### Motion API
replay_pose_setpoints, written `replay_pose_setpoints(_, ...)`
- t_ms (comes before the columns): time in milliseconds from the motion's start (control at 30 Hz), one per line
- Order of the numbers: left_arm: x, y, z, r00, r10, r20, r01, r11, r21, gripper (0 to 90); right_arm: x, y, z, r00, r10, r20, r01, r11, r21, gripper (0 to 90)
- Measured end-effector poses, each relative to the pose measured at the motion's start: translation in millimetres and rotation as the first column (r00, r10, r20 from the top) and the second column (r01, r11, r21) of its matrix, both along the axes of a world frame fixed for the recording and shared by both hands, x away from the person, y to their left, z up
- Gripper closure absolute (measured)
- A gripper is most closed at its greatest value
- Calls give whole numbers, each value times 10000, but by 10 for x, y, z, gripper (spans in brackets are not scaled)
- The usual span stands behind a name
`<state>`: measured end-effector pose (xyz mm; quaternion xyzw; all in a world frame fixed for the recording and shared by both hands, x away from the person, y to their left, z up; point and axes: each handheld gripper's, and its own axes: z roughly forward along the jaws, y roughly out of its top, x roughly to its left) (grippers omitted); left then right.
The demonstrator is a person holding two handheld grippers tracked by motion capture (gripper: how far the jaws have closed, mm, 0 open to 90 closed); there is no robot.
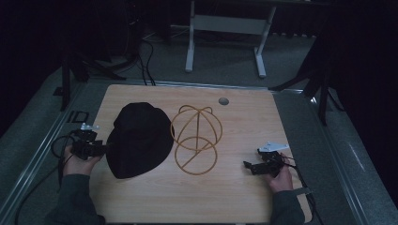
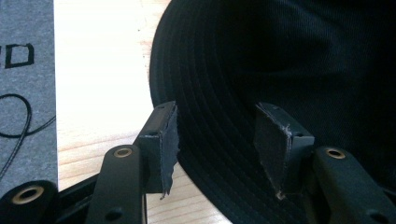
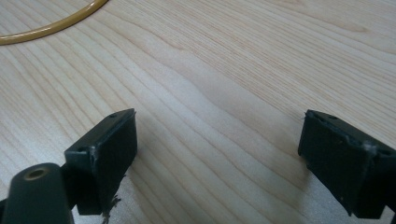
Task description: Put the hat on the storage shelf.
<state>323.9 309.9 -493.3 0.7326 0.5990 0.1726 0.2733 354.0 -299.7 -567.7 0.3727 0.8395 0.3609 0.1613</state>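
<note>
A black bucket hat lies flat on the left part of the wooden table. Right beside it stands a gold wire hat stand, a dome on a ring base. My left gripper is at the hat's left brim. In the left gripper view its jaws stand apart, with the brim of the hat lying between the pads, which are not pressing on it. My right gripper rests low at the table's right, pointing left. It is open over bare wood, with a piece of the stand's ring ahead.
A small grey grommet sits in the table near its far edge. Grey floor matting with a black cable borders the table's left side. A white frame's legs stand on the floor behind the table.
</note>
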Motion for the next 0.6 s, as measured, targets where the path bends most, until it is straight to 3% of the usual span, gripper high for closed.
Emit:
replay_pose_setpoints(233,-22,-37,-41,9990,-265,-355,274,9994,233,501,-7,5,0,9999,-106,9,106,9999,7,121)
replay_pose_setpoints(433,-29,-84,-14,9973,-544,-496,564,9976,410,511,-18,4,0,9998,-199,11,199,9998,0,122)
replay_pose_setpoints(600,-18,-139,27,9939,-700,-856,763,9944,730,519,-19,4,0,9998,-202,13,202,9998,1,122)
